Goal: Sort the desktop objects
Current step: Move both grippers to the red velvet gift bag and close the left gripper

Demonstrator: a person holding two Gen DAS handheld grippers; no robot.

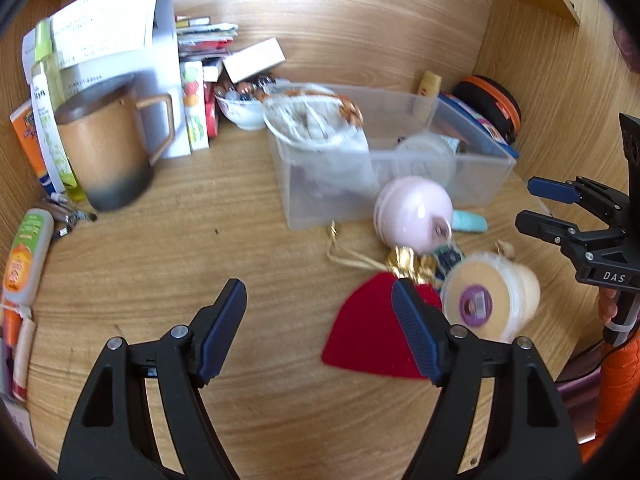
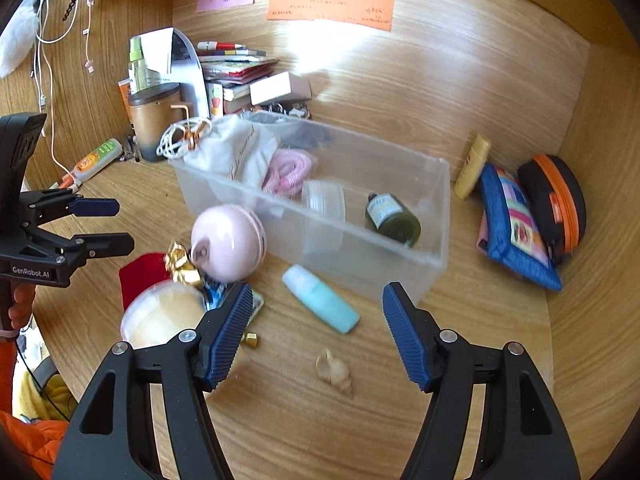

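Observation:
A clear plastic bin (image 2: 434,216) stands mid-desk holding a cloth bag, pink cord, a round jar and a dark bottle (image 2: 394,220). In front of it lie a pink ball-shaped case (image 2: 228,242), a teal tube (image 2: 320,300), a red pouch (image 1: 372,332), gold foil (image 1: 406,262) and a round cream tub (image 1: 490,296). My left gripper (image 1: 320,328) is open and empty above the desk, just left of the red pouch. My right gripper (image 2: 318,332) is open and empty, hovering near the teal tube.
A brown mug (image 1: 104,148) stands at the left with bottles and boxes behind it. A blue patterned pouch (image 2: 516,228), a black-and-orange case (image 2: 556,200) and a yellow bottle (image 2: 474,166) lie right of the bin. A tan scrap (image 2: 334,372) lies near the front.

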